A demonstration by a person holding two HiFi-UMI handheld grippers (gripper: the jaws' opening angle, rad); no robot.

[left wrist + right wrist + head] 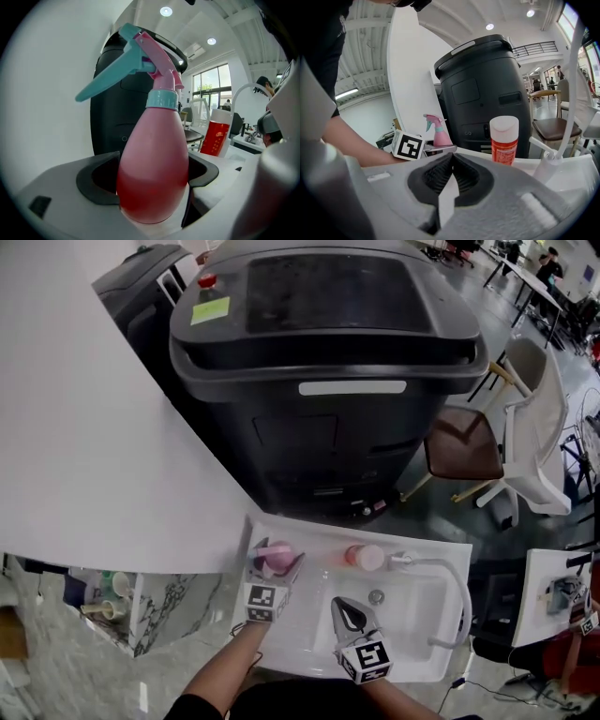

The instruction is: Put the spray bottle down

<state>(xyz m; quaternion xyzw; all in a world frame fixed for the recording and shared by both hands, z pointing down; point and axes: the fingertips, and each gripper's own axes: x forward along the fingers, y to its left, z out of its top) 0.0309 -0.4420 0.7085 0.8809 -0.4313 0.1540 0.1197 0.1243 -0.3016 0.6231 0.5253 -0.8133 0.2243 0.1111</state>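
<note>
A pink spray bottle [274, 552] with a teal trigger stands upright at the sink's back left corner. My left gripper [277, 568] is shut on the spray bottle [154, 140], its black pads [96, 180] pressing both sides of the belly. In the left gripper view [150, 180] I cannot tell whether the bottle's base rests on the white rim. My right gripper [343, 607] hovers over the basin, shut and empty, its ribbed pads meeting in the right gripper view [452, 159]. That view also shows the spray bottle [439, 132] behind the left marker cube [408, 144].
An orange bottle with a white cap [364, 557] stands on the white sink's [309, 531] back rim, right of the spray bottle. A curved faucet [441, 568] arches at the right. A big black machine [328, 352] stands behind, a white panel [84, 427] left, a chair [464, 446] right.
</note>
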